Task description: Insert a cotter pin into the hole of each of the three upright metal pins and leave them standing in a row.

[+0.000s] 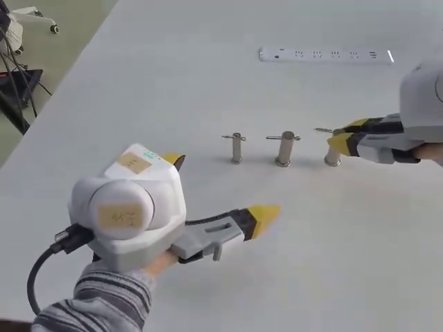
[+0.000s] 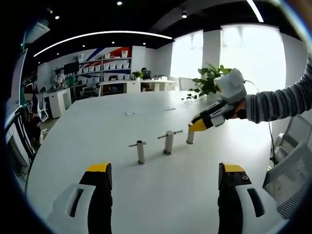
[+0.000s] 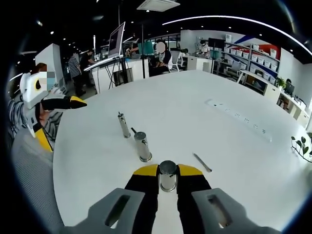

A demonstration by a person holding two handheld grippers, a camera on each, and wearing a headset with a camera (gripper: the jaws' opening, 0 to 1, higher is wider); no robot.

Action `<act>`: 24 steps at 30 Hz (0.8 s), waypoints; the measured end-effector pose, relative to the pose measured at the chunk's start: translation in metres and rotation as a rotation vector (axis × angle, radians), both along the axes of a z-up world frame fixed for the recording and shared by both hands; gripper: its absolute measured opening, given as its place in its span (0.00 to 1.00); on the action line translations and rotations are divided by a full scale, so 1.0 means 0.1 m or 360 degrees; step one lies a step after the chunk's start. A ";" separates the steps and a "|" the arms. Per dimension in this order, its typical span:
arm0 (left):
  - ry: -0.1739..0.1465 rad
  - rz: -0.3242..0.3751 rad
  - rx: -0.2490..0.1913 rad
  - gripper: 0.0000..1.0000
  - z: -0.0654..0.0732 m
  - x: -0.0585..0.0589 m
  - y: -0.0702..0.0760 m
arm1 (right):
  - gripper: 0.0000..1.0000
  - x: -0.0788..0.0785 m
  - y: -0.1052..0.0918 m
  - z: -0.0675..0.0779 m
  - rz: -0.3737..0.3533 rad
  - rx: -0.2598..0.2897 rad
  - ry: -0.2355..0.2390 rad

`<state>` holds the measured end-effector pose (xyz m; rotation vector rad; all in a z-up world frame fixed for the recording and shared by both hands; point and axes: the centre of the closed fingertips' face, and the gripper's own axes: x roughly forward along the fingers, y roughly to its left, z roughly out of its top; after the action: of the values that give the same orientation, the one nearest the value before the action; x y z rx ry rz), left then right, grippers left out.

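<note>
The right pin is flanked by the jaws of the right gripper, which appear closed on its shaft. No cotter pin is seen through it, while the left pin and middle pin are each crossed by fitted cotter pins. A loose cotter pin lies flat on the bench, just on the far side of the right pin, its long axis roughly along the row. The left gripper is held empty on the near side, jaws wide, well apart from the row. The loose cotter pin is therefore judged nearer the occupied right gripper, and a reach across the row would be needed from the left.
</note>
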<state>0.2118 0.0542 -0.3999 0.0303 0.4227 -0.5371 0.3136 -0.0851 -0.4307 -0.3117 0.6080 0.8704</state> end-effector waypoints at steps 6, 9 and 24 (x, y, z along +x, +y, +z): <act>-0.0004 -0.0012 0.0007 0.89 0.01 -0.01 -0.01 | 0.08 -0.21 0.13 0.01 0.0075 0.0008 -0.0008; -0.0006 -0.0013 0.0005 0.89 0.02 -0.02 -0.01 | 0.08 -0.29 0.20 0.01 0.0104 0.0031 0.0001; 0.0000 0.0002 0.0003 0.88 0.00 -0.04 0.01 | 0.08 -0.53 0.47 -0.07 0.0270 0.0059 0.0008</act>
<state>0.2074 0.0552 -0.3998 0.0316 0.4233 -0.5356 0.2609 -0.0381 -0.4378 -0.3310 0.5753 1.0445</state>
